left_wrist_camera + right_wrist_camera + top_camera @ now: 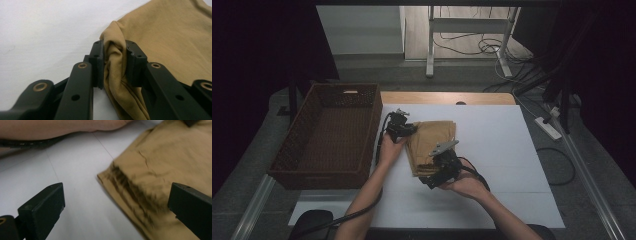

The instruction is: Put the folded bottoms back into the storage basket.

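Left tool [113, 65] pinches tan cloth [160, 45]

The surface [492, 150] is a table covered with a white sheet, with a strip of bare wood showing along its far edge. A folded tan cloth [432, 142] lies near its middle. A dark woven basket [294, 150] sits at its left edge.

Dim room – grey floor [377, 70], white desk frame [469, 30] behind.

Tan folded cloth [432, 145], flat on white table (one edge bunched up)
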`<control>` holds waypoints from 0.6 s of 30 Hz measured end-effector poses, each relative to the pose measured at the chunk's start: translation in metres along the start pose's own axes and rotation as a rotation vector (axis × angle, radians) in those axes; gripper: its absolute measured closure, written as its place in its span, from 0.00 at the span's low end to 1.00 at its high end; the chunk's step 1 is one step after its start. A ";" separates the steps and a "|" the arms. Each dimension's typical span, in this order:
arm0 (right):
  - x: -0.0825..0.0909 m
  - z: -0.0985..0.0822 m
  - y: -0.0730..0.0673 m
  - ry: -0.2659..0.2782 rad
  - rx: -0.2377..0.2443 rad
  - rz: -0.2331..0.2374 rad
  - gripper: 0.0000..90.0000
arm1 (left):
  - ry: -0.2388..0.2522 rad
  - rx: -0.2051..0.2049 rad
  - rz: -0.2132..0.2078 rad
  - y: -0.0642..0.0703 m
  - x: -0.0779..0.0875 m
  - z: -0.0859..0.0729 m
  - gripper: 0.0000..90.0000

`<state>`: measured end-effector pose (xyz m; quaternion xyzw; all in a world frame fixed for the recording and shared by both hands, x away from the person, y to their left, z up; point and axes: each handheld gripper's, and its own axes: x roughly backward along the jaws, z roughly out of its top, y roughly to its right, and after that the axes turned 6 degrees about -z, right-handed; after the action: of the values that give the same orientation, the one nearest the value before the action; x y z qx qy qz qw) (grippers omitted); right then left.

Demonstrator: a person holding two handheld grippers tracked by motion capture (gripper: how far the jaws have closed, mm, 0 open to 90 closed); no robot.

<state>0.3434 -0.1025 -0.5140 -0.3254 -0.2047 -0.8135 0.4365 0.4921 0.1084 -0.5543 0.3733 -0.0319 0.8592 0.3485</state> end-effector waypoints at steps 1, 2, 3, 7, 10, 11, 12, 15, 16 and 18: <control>-0.003 0.002 -0.001 0.001 0.006 0.000 0.03 | 0.000 0.000 0.000 0.000 0.000 0.000 0.78; -0.007 0.005 -0.002 -0.003 0.010 0.001 0.04 | 0.000 0.000 0.000 0.000 0.000 0.000 0.78; -0.010 0.007 -0.002 -0.005 0.014 0.005 0.04 | 0.000 0.001 -0.001 0.000 0.000 0.000 0.78; -0.025 0.014 -0.007 -0.017 0.035 0.017 0.04 | 0.000 0.001 -0.001 0.000 0.000 0.000 0.78; -0.035 0.017 -0.011 -0.030 0.054 0.016 0.04 | 0.000 0.000 0.001 0.000 0.000 0.000 0.78; -0.038 0.018 -0.012 -0.030 0.061 0.012 0.04 | 0.000 0.000 0.001 0.000 0.000 0.000 0.78; -0.041 0.019 -0.012 -0.034 0.065 0.009 0.04 | 0.000 -0.001 0.001 0.000 0.000 0.000 0.78; -0.050 0.019 -0.013 -0.051 0.070 0.006 0.04 | 0.000 -0.002 0.002 0.000 0.000 0.000 0.78; -0.053 0.019 -0.013 -0.059 0.078 0.003 0.04 | 0.000 -0.003 0.003 0.000 0.000 0.000 0.78; -0.056 0.017 -0.014 -0.062 0.103 -0.014 0.04 | 0.000 -0.002 0.002 0.000 0.000 0.000 0.78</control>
<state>0.3602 -0.0518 -0.5424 -0.3263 -0.2621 -0.7943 0.4403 0.4918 0.1081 -0.5543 0.3730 -0.0335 0.8594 0.3480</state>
